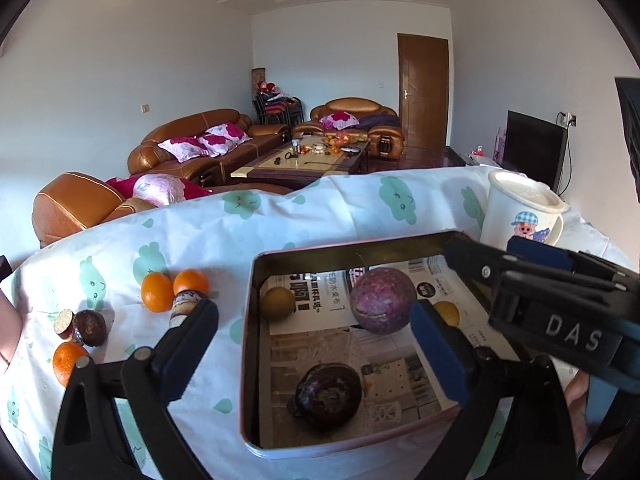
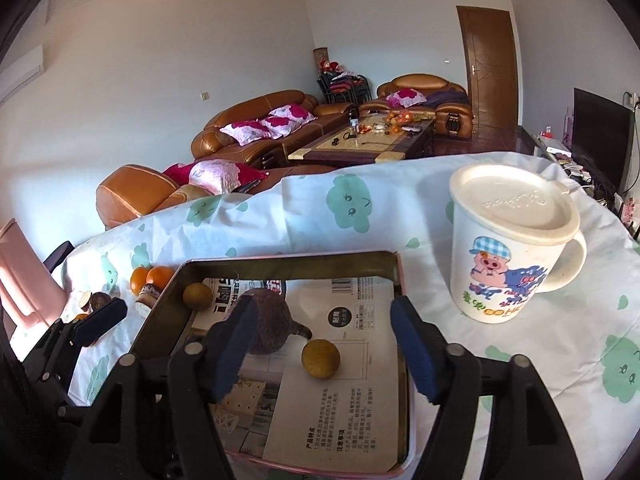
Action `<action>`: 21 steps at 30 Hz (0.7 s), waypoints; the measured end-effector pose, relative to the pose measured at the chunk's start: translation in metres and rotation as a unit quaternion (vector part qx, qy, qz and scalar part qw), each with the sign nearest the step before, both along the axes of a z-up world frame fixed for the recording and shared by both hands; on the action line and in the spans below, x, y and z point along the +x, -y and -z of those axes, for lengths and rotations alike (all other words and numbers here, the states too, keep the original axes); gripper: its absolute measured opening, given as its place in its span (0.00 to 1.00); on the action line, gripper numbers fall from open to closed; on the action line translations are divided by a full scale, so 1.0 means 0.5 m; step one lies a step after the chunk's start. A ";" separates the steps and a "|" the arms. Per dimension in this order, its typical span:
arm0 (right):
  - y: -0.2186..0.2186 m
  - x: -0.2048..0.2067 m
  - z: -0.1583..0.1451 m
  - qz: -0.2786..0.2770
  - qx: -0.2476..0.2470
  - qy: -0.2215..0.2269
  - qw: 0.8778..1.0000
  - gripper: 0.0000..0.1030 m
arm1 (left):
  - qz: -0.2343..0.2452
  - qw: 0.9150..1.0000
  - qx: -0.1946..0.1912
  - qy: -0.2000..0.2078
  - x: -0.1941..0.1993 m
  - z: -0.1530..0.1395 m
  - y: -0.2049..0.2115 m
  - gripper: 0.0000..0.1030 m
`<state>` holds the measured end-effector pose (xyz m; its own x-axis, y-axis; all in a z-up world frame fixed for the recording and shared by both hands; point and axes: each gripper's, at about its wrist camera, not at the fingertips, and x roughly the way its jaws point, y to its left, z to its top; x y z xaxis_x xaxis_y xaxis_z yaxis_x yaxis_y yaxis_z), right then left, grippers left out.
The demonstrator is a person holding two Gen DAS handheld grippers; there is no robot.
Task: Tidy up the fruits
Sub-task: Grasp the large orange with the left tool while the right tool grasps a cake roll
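In the metal tin (image 1: pixel 250 360) on the cloth-covered tabletop (image 1: pixel 224 232), four fruits already lay on the printed paper lining: a round purple passion fruit (image 1: pixel 382 300) near the middle, a dark wrinkled one (image 1: pixel 328 396) closer to the camera, a small yellow-brown fruit (image 1: pixel 276 304) in the far left corner, and another yellow-brown fruit (image 2: pixel 321 359) toward the right side. The left hand-held gripper (image 1: pixel 316 356) hovered over the tin with its jaws spread wide and nothing between the pads; the dark wrinkled fruit sat below and between them, untouched. The right hand-held gripper (image 2: pixel 324 348) also stood apart, its pads clear of the yellow-brown fruit that lay between and just ahead of them. Both looked like fruits freshly set down, so roughly half the job seemed done.

Outside the tin, on the cloth to its left, several pieces were left: two oranges (image 1: pixel 174 288) side by side, a third orange (image 1: pixel 66 360) nearer the edge, a dark fruit (image 1: pixel 91 327), and what may have been cut halves (image 1: pixel 64 322) showing pale flesh, though the left finger partly hid one of them and they were hard to identify. A lidded cartoon mug (image 2: pixel 508 248) stood to the right of the tin, well apart from the fruit. By my reading, the remaining work was carrying the oranges and the dark pieces into the tin.
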<state>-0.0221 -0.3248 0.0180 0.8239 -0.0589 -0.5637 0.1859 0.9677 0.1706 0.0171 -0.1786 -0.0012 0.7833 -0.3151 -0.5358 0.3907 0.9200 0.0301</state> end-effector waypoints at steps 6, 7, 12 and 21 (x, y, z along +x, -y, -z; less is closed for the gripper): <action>0.017 -0.014 -0.008 0.030 -0.001 0.040 0.999 0.70 | -0.049 0.999 -0.016 0.015 -0.002 -0.009 -0.046 0.96; 0.016 -0.015 -0.006 0.034 -0.005 0.041 0.999 0.70 | -0.058 0.998 -0.013 0.020 -0.002 -0.011 -0.055 0.96; 0.009 -0.014 -0.002 0.041 -0.020 0.047 0.998 0.70 | -0.105 0.994 0.000 0.036 -0.001 -0.012 -0.103 0.96; -0.009 -0.030 -0.003 0.056 -0.052 0.069 0.995 0.70 | -0.139 0.989 -0.021 0.034 -0.005 -0.010 -0.180 0.96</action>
<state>-0.0371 -0.3202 0.0194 0.8777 -0.2079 -0.4317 0.2763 0.9557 0.1014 0.0147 -0.0885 0.0037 0.8771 -0.1022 -0.4692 0.1199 0.9928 0.0078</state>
